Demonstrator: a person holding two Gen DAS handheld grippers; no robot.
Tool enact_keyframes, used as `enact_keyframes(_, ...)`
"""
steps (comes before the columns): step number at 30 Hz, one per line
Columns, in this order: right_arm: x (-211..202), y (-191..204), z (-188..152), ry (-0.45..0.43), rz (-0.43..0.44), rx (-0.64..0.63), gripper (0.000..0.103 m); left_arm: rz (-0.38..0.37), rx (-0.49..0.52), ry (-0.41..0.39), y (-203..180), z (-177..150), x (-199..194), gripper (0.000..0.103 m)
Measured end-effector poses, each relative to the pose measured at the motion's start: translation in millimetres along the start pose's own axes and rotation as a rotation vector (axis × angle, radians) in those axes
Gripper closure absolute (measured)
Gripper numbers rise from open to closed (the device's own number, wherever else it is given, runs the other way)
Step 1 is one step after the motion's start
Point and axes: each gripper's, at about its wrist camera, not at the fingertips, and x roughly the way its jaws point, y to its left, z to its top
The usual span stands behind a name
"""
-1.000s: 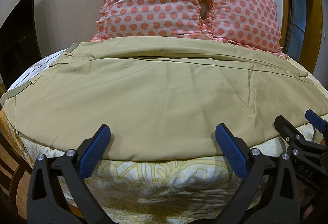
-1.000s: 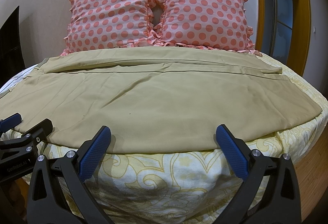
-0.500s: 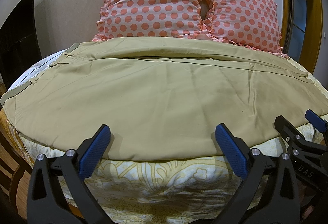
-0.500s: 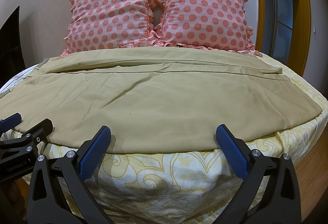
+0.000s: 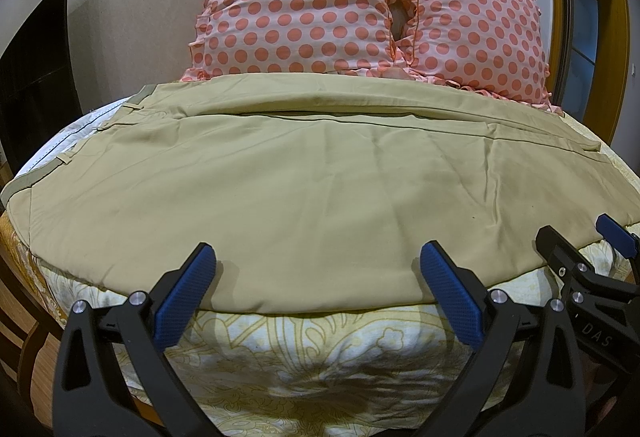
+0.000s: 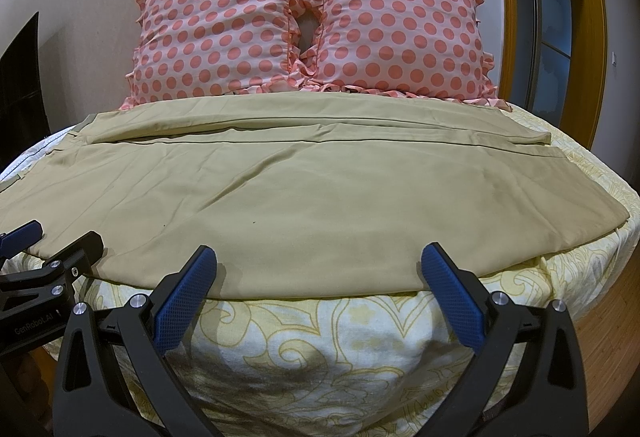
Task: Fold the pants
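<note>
With both the left hand-held gripper [image 5: 316,289] and right hand-held gripper [image 6: 318,287] spread and empty, the first fold is judged pending: the near edge of the pants [image 6: 304,205], low in frame, must be pinched.

I see tan pants [image 5: 304,197] spread flat across the bed [image 5: 320,353], two dotted pillows [image 5: 296,5] beyond. My left gripper [image 5: 318,291] gapes wide at their near edge; right gripper [image 5: 580,249] at far right.

Khaki pants [image 5: 304,189]; coral-dotted pink pillows [image 6: 224,25]; blue fingers [image 5: 184,301].
</note>
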Motion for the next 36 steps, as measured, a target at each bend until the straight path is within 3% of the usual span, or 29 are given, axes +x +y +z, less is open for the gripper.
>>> enact_keyframes(24,-13.5,-15.1,5.4,0.004,0.030,0.004,0.001,-0.005,0.005,0.015,4.5,4.9,-6.5,0.002)
enact_keyframes(27,-25.8,-45.8,42.1,-0.080,0.013,0.049,0.001,0.007,0.019,-0.006,7.3,17.8,-13.4,0.002)
enact_keyframes(29,-15.9,-65.9,74.7,-0.080,-0.020,0.065,0.001,0.042,0.030,-0.031,7.7,32.8,-15.6,0.002)
enact_keyframes(33,50.3,-123.8,152.0,0.006,-0.132,0.175,0.001,0.078,0.028,-0.076,9.7,66.5,-13.9,0.002)
enact_keyframes(36,127.4,-176.4,198.1,0.125,-0.235,0.306,0.003,0.082,0.022,-0.090,11.0,86.6,-4.0,0.002)
